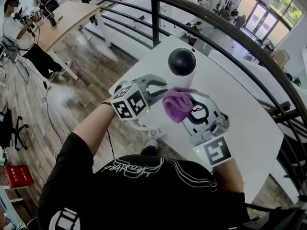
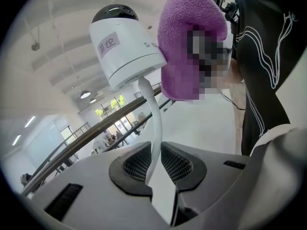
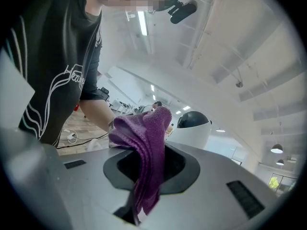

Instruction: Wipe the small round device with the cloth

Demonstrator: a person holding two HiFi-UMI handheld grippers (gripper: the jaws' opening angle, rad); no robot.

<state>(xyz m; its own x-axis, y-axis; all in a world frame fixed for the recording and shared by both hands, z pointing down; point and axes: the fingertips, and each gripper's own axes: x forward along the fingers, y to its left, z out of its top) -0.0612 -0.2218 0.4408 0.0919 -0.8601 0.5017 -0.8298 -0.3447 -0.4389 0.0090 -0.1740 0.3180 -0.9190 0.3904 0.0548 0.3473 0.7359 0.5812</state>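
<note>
Your left gripper clamps the stalk, device dome-up — right gripper pinches the cloth against it, over the table's near edge.

Fuzzy terry cloth; smooth glossy plastic device.

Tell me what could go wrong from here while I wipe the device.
The left gripper holds the small round device only by its thin white stem; pressure from the cloth may twist or slip it. The right gripper pinches just a fold of cloth, so rubbing could pull it free.
</note>
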